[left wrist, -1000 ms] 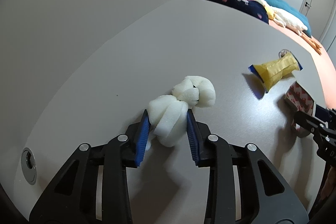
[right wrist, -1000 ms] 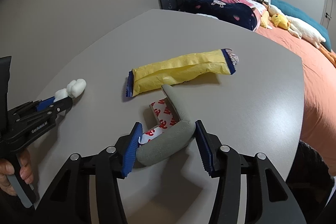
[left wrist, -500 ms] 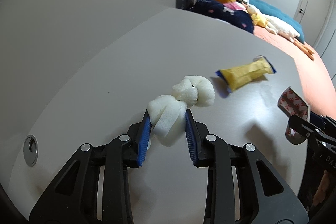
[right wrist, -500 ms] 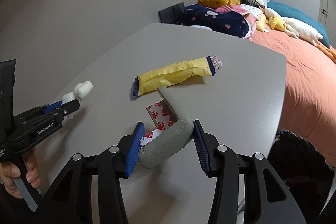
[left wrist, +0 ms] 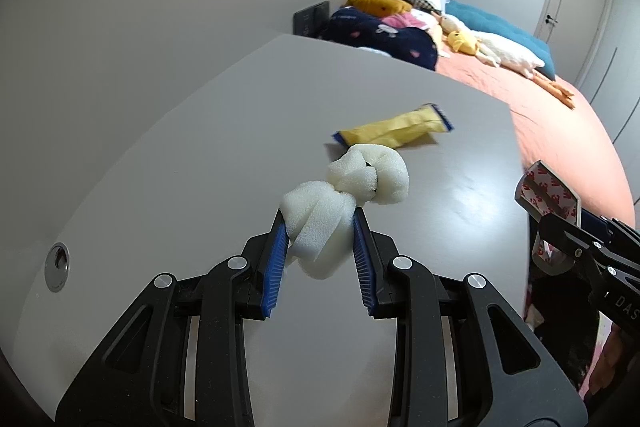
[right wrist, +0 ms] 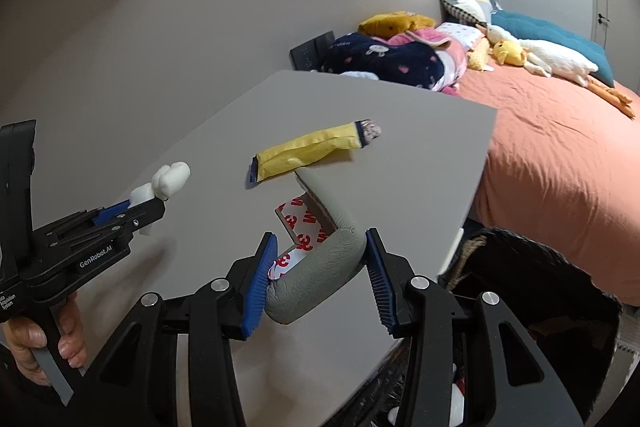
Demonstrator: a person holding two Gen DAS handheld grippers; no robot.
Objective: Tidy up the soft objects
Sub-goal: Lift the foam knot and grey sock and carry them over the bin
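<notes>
— Nearest the left wrist camera, what's clamped?
— Left gripper (left wrist: 320,247) pinches a white knotted foam piece (left wrist: 344,195), lifted above the grey table (left wrist: 200,155). A hand (right wrist: 44,335) squeezes its handle.
— And the right gripper (right wrist: 318,273)?
— Its blue pads (right wrist: 260,279) are closed on a bent grey foam strip (right wrist: 320,267) with red-and-white printed backing, held over the table's near corner.
— Anything lying beyond?
— A yellow padded pouch (right wrist: 308,151) with dark blue ends rests flat on the table, just past both held pieces.
— Farther off?
— A dark basket (right wrist: 532,299) below the table edge, then an orange bed (right wrist: 560,147) with pillows and a plush duck (right wrist: 508,53).
</notes>
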